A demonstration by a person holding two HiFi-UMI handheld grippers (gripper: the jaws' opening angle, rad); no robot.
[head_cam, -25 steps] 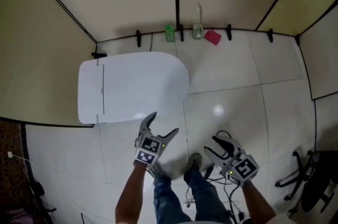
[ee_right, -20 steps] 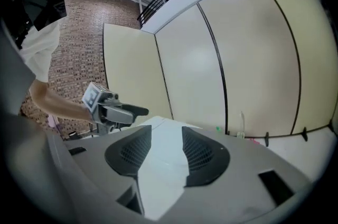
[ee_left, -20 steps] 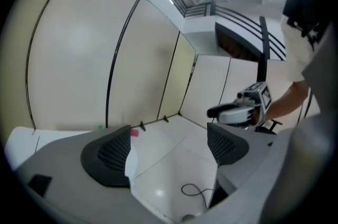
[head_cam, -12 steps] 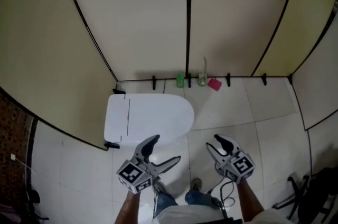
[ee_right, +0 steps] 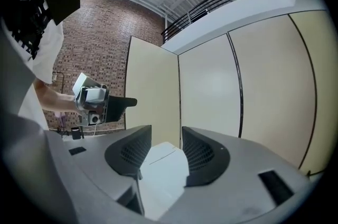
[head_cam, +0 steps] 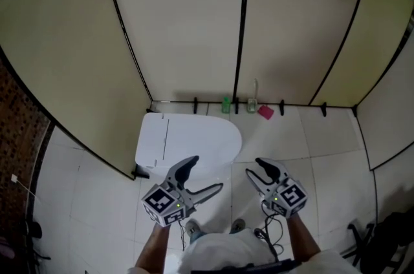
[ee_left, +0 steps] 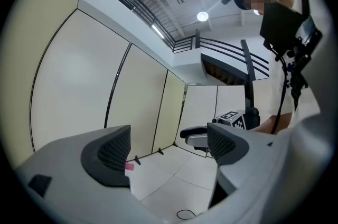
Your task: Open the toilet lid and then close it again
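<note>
**A:** Where is the toilet lid (head_cam: pixel 194 137)?

**B:** It lies shut and flat on the bowl. Its hinge end is against the beige partition wall (head_cam: pixel 77 72) on the left, and its rounded end points right over the white tiled floor (head_cam: pixel 323 137).

**A:** And the left gripper (head_cam: pixel 207 174)?

**B:** It is held up in the air on the near side of the toilet and touches nothing. Its own view shows the jaws wide apart, with only floor and partition panels in the gap. The pink thing (head_cam: pixel 266 112) at the foot of the far wall peeks past one jaw.

**A:** The right gripper (head_cam: pixel 253 168)?

**B:** It is just right of the left one and is also clear of the lid. Its jaws stand a narrow way apart and grip nothing. In the right gripper view the white lid shows through that gap, well beyond the pads.

**A:** Anything else down there?

**B:** A green bottle (head_cam: pixel 226 105) and a pale bottle (head_cam: pixel 252 103) stand at the base of the back wall, beside the pink thing. A black cable (head_cam: pixel 272 227) trails on the floor by the person's feet.
</note>
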